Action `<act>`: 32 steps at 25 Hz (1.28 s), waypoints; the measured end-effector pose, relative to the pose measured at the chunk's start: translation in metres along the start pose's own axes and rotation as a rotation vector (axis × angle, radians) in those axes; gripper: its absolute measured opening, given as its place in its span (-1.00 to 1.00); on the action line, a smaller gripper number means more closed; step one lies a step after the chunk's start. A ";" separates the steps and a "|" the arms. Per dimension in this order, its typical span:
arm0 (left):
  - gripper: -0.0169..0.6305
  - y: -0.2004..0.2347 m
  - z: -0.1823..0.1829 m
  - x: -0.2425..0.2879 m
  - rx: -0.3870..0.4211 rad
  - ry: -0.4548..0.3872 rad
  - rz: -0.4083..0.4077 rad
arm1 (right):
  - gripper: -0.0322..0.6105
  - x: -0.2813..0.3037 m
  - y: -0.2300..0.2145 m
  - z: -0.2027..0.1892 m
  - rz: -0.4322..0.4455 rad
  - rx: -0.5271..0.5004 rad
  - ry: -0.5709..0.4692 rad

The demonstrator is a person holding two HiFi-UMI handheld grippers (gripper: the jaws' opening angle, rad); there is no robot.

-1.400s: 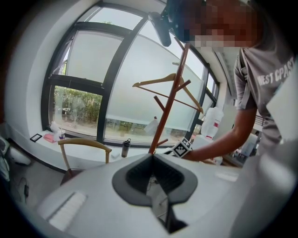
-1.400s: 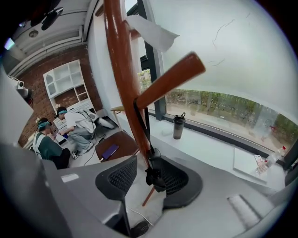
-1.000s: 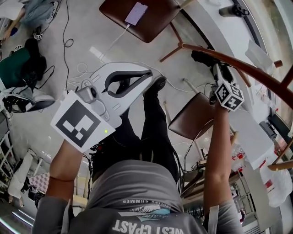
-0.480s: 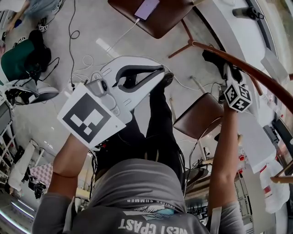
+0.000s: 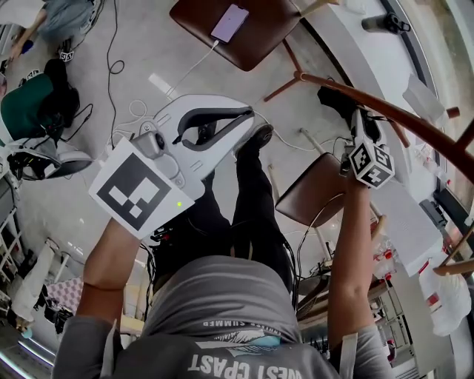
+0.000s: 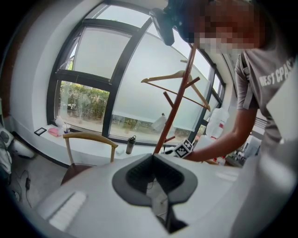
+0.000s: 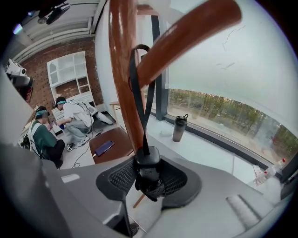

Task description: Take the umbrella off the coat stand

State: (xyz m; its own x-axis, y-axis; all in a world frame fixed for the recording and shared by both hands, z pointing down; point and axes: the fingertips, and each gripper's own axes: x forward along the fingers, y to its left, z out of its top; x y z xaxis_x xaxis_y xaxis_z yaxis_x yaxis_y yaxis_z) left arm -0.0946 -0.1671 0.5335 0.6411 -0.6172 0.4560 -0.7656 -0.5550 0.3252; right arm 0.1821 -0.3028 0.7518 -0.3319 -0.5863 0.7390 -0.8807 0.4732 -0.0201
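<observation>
A black folded umbrella point(image 7: 148, 174) hangs by its strap point(image 7: 135, 88) from a peg point(image 7: 186, 37) on the brown wooden coat stand point(image 7: 122, 69). My right gripper point(image 7: 148, 162) is closing, and its pads sit against both sides of the umbrella's handle. In the head view the right gripper point(image 5: 354, 118) is raised at the stand's pole point(image 5: 415, 122), with the umbrella point(image 5: 335, 96) just beyond it. My left gripper point(image 5: 248, 117) is held up at the left, away from the stand, shut with nothing in it. In its own view the left gripper point(image 6: 152, 157) points towards the stand point(image 6: 174, 107).
A brown chair point(image 5: 259, 37) with a phone point(image 5: 229, 22) on it stands beyond my legs, and another chair point(image 5: 315, 189) stands by the stand's foot. Cables point(image 5: 133, 111) cross the floor. A hanger point(image 6: 174, 79) hangs on the stand. A bottle point(image 7: 179, 128) stands on the sill. People point(image 7: 44, 139) sit at the left.
The right gripper stays at the umbrella by the pole and the left gripper stays raised. Only the view has shifted a little.
</observation>
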 end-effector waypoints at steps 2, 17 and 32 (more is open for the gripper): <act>-0.94 -0.001 0.006 -0.006 0.010 -0.005 0.003 | -0.43 -0.012 -0.001 0.008 -0.016 0.019 -0.016; -0.94 -0.021 0.054 -0.038 0.052 -0.038 0.000 | -0.43 -0.107 -0.033 0.044 -0.140 0.133 -0.099; -0.94 -0.058 0.101 -0.062 0.116 -0.080 -0.019 | -0.43 -0.201 -0.053 0.058 -0.211 0.190 -0.174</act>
State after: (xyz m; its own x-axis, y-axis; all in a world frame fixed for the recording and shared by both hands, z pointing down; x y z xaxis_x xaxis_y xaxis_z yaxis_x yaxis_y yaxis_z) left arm -0.0847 -0.1532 0.4034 0.6612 -0.6457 0.3820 -0.7450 -0.6250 0.2330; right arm 0.2760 -0.2476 0.5653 -0.1743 -0.7698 0.6141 -0.9779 0.2084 -0.0162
